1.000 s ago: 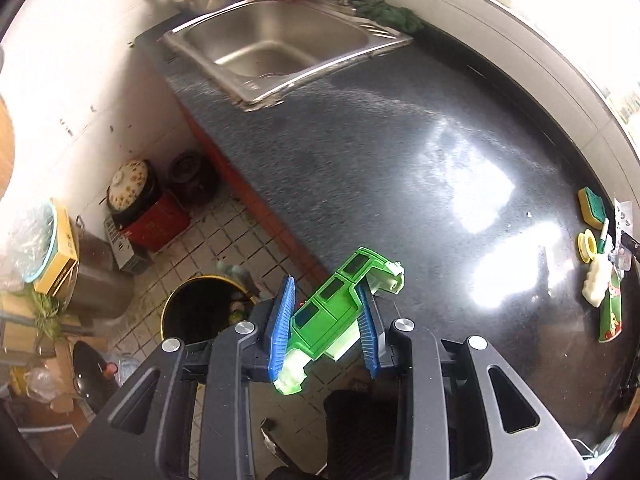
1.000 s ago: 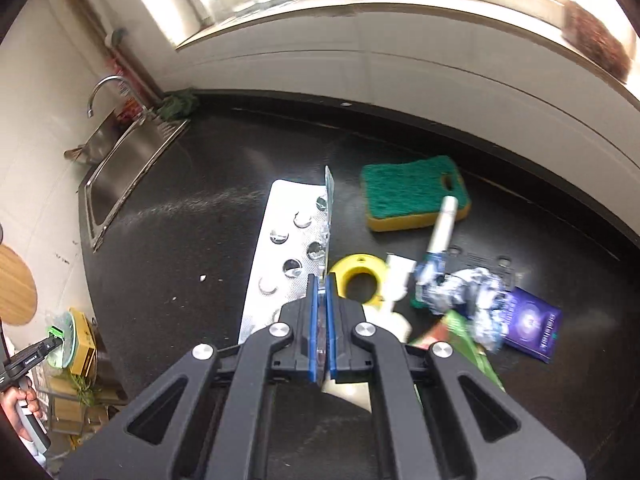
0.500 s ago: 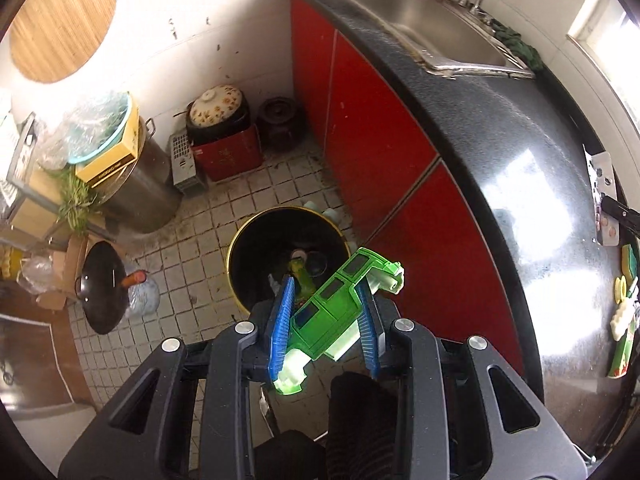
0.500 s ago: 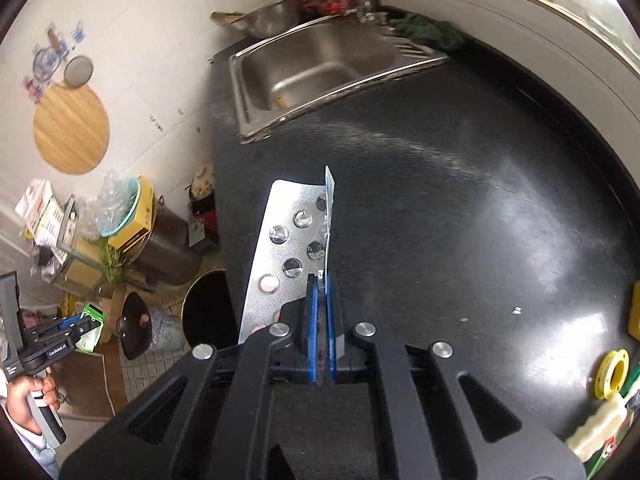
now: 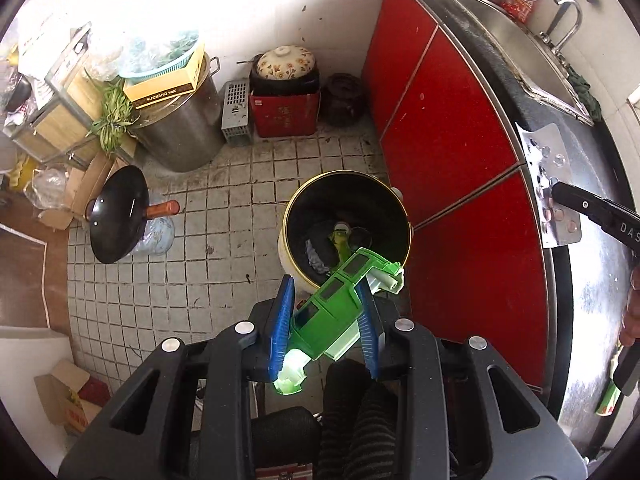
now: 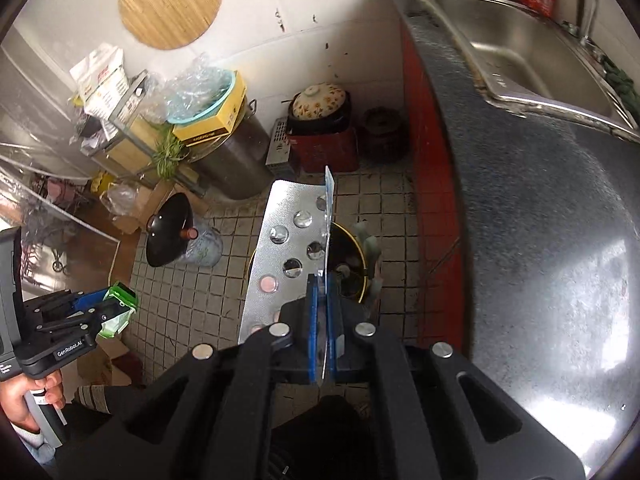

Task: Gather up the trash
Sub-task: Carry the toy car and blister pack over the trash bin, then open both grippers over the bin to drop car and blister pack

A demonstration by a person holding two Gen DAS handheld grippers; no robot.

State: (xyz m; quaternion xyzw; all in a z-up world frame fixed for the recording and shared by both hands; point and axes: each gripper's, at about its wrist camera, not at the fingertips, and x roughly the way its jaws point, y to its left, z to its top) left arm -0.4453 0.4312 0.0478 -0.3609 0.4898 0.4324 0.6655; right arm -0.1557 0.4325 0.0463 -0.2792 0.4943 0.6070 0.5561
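Above bin rim (floor open), claws hold trash.

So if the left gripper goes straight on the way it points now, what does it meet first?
Probably the bin on the floor. The left gripper, shut on the toy car, points steeply down, and the car's front end overlaps the bin's near rim. Depth is unclear, so it could land inside or hit the rim.

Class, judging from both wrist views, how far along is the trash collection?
Done: some rubbish already lies in the round yellow-rimmed bin. In hand: left gripper grips a green plastic toy car; right gripper pinches a silver blister pack. Left: releasing both into the bin.
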